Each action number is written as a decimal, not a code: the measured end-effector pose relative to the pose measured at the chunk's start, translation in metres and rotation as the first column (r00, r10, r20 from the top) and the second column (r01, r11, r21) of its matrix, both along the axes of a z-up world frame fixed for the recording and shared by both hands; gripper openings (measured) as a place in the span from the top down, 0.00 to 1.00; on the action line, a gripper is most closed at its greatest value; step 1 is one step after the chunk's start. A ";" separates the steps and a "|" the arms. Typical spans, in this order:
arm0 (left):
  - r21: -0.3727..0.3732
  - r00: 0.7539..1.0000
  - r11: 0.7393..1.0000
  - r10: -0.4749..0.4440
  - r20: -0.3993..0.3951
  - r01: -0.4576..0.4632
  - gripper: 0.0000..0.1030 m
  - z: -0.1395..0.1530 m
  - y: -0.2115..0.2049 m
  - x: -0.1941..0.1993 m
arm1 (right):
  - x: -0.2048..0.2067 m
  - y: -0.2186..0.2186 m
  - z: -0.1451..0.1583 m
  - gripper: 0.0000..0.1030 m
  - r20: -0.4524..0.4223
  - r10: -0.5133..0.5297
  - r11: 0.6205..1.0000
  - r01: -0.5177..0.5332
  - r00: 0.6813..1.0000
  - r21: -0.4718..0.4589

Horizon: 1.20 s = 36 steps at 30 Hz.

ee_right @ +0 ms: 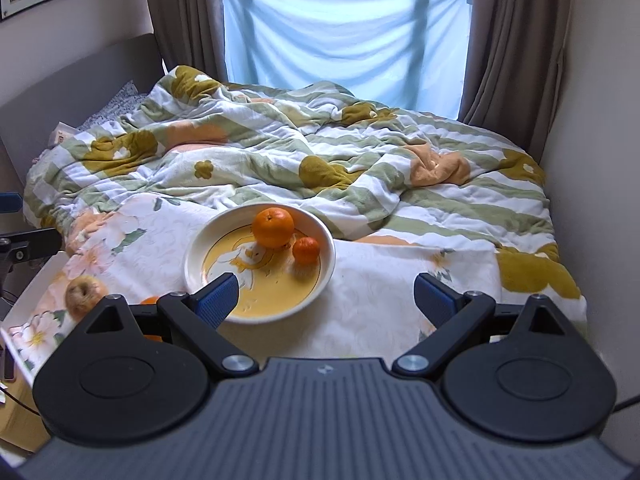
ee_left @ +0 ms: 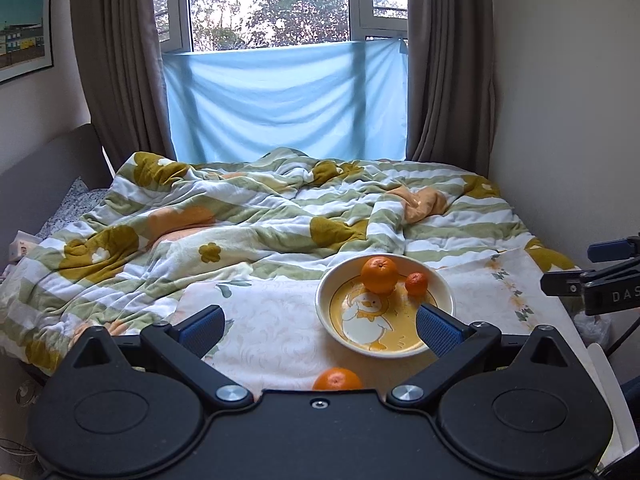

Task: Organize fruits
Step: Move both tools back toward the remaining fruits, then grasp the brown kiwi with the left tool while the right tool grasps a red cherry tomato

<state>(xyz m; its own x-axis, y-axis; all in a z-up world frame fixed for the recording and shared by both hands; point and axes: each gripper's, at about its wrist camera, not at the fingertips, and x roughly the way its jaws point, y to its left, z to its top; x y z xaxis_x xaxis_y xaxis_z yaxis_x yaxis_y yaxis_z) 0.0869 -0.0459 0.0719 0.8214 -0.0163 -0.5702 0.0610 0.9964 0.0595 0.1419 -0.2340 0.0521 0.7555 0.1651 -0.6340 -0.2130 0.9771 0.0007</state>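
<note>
Left wrist view: left gripper (ee_left: 319, 326) spread wide, blue pads (ee_left: 438, 330) well apart, nothing held between them. Just beyond and to the right, a cream bowl (ee_left: 442, 286) with a yellow duck picture, standing on a floral cloth (ee_left: 276, 320) at the near end of the bed. Inside the bowl, at its far side, a large orange (ee_left: 379, 274) with a small tangerine (ee_left: 416, 283) just beside it on the right. On the cloth near the gripper body, outside the bowl, another orange (ee_left: 337, 379), partly hidden by the black housing. Farther off, a rumpled green-striped quilt (ee_left: 240, 216), then a blue sheet (ee_left: 286, 100) hung across the window between brown curtains (ee_left: 116, 60). At the far right edge, part of the right gripper (ee_left: 600, 280). Right wrist view: right gripper (ee_right: 326, 294) likewise wide open and holding nothing. Same bowl (ee_right: 328, 240) now ahead and to the left, its near rim partly behind the left pad (ee_right: 218, 300); large orange (ee_right: 273, 227) and tangerine (ee_right: 306, 250) at its far side, close together. At the left, on the cloth (ee_right: 380, 280), a brownish apple (ee_right: 82, 295), well apart from the bowl, with a sliver of an orange fruit (ee_right: 151, 301) just right of it, mostly hidden by the gripper arm.
</note>
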 end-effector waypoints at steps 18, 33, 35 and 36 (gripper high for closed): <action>0.048 0.995 0.996 -0.078 -0.063 0.081 0.00 -0.070 -0.006 -0.043 | -0.087 -0.003 -0.044 0.00 -0.044 -0.109 0.993 0.111 0.993 0.050; 0.004 0.977 0.994 -0.111 -0.181 0.114 0.05 -0.153 0.001 -0.004 | -0.100 0.031 -0.143 0.00 -0.088 -0.085 0.996 0.085 0.992 -0.002; 0.004 0.971 0.993 -0.117 -0.208 0.120 0.11 -0.162 0.002 0.002 | -0.095 0.034 -0.150 0.00 -0.097 -0.078 0.997 0.078 0.992 -0.009; 0.004 0.969 0.993 -0.117 -0.219 0.121 0.12 -0.167 0.001 0.005 | -0.093 0.035 -0.154 0.02 -0.106 -0.076 0.997 0.075 0.992 -0.013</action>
<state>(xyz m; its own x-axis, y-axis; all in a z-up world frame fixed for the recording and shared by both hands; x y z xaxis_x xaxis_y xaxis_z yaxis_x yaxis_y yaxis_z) 0.0917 -0.0445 -0.0947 0.6699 -0.0948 -0.7364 0.1927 0.9800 0.0491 0.0488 -0.1986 -0.1020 0.6940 0.1046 -0.7123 -0.1382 0.9903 0.0108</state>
